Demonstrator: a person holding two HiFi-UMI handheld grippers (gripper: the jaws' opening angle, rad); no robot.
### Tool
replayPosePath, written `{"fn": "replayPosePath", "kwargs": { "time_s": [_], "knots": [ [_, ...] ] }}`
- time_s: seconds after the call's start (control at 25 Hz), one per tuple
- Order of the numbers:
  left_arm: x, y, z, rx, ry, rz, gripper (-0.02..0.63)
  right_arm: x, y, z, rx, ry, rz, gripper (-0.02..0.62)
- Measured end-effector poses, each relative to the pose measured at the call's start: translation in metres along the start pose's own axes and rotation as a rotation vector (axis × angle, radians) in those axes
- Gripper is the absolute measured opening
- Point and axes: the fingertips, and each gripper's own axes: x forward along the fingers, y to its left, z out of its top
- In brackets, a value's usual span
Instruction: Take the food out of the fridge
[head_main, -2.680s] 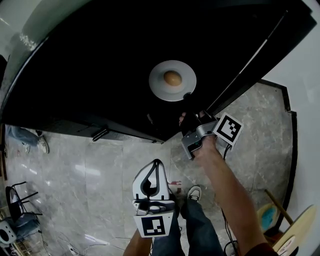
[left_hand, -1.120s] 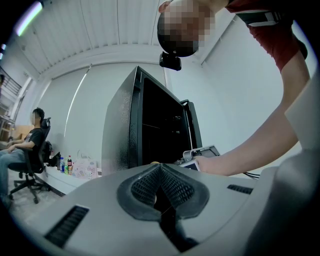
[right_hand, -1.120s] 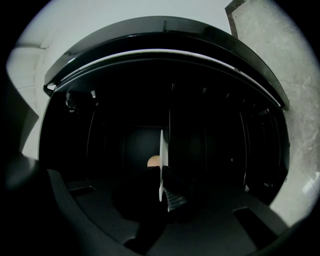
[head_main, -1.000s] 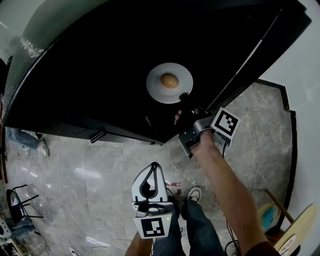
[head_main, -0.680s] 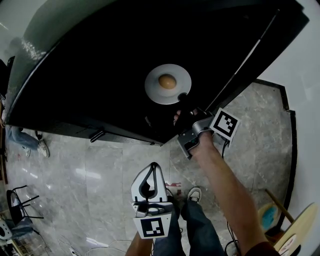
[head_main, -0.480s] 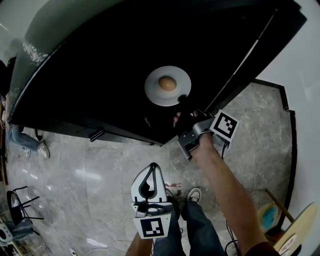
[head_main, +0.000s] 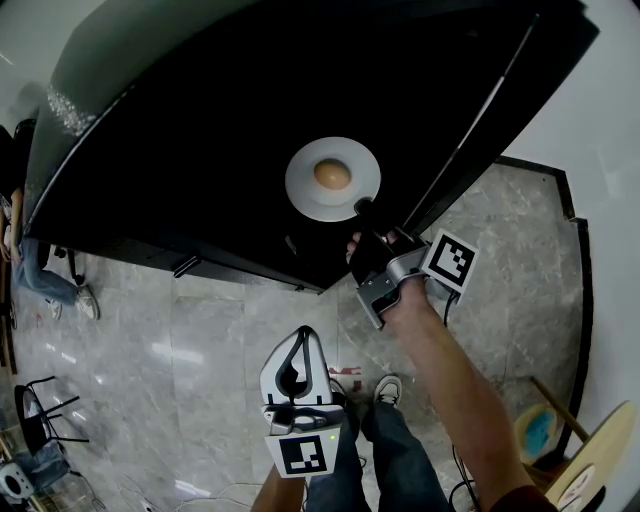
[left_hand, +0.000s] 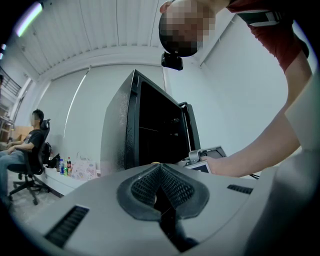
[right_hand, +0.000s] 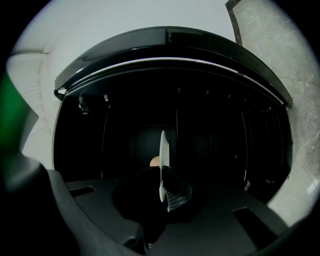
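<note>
A white plate (head_main: 332, 179) with a brown bun (head_main: 332, 174) on it hangs in front of the dark open fridge (head_main: 200, 120). My right gripper (head_main: 362, 210) is shut on the plate's near rim. In the right gripper view the plate (right_hand: 162, 165) shows edge-on between the jaws, with the bun (right_hand: 154, 161) just behind it on the left. My left gripper (head_main: 296, 362) hangs low over the floor, away from the fridge, its jaws shut on nothing. In the left gripper view the left gripper (left_hand: 160, 172) points toward the fridge (left_hand: 150, 130).
The fridge door (head_main: 500, 110) stands open on the right, close to my right arm. Grey marble floor (head_main: 200, 340) lies below. A person (left_hand: 27, 150) sits on an office chair far left. A wooden chair (head_main: 590, 460) stands at the lower right.
The plate with the bun, held by my right gripper, has drifted slightly left and down in view over the last seconds. The left gripper has stayed low and shut.
</note>
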Motion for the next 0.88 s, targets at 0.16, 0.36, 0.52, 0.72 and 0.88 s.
{"fn": "replayPosePath", "kwargs": {
  "time_s": [0.16,0.36,0.52,0.72,0.88],
  "knots": [
    [0.009,0.004,-0.002,-0.005,0.004,-0.003,0.012,-0.002,-0.002,0.000,0.023,-0.003,0.001,0.034],
    [-0.003,-0.013,0.008,0.003,-0.017,-0.004,0.012,-0.038,0.013,-0.001,0.011,-0.004,0.027,0.034],
    [-0.010,-0.021,0.010,0.007,-0.027,-0.007,0.012,-0.059,0.017,-0.003,0.025,-0.011,0.040,0.034],
    [-0.010,-0.023,0.011,0.008,-0.029,-0.011,0.012,-0.075,0.019,-0.007,0.028,-0.010,0.045,0.034],
    [-0.011,-0.025,0.013,0.008,-0.036,-0.014,0.012,-0.089,0.022,-0.010,0.028,-0.018,0.048,0.034]
  ]
}}
